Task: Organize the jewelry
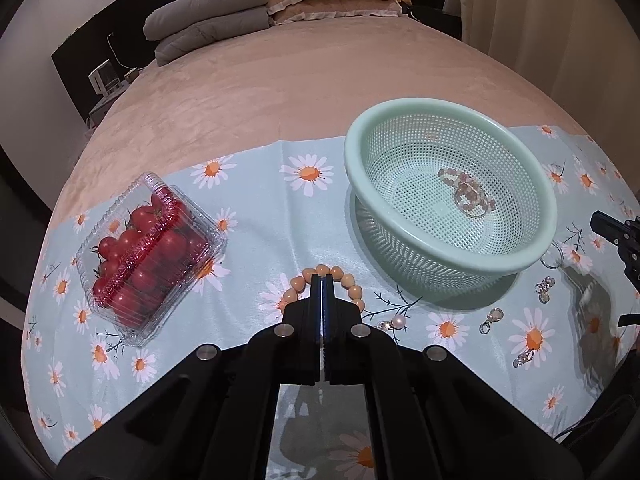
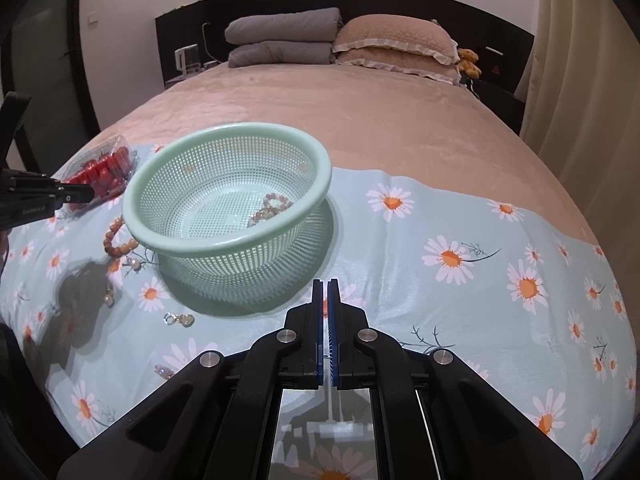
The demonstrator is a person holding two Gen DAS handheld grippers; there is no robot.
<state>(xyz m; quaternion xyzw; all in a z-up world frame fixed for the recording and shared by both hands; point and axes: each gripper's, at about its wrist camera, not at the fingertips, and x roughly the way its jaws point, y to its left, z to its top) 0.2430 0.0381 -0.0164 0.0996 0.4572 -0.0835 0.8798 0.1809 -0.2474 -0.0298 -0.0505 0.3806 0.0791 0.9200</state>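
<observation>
On bed's daisy cloth (image 1: 256, 184): pink bracelets (image 1: 466, 194) already in green basket (image 1: 400, 108); orange bead bracelet (image 1: 352, 280), small charms (image 1: 494, 316) left outside. Left gripper (image 1: 322, 277) pinched together over bracelet, grasp unclear; right gripper (image 2: 325, 281) together, empty.

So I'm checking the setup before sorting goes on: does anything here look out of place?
Yes. A clear clamshell of cherry tomatoes sits on the daisy cloth among the jewelry, left of the green basket. It is food, not jewelry. It looks closed, with nothing spilled.
</observation>
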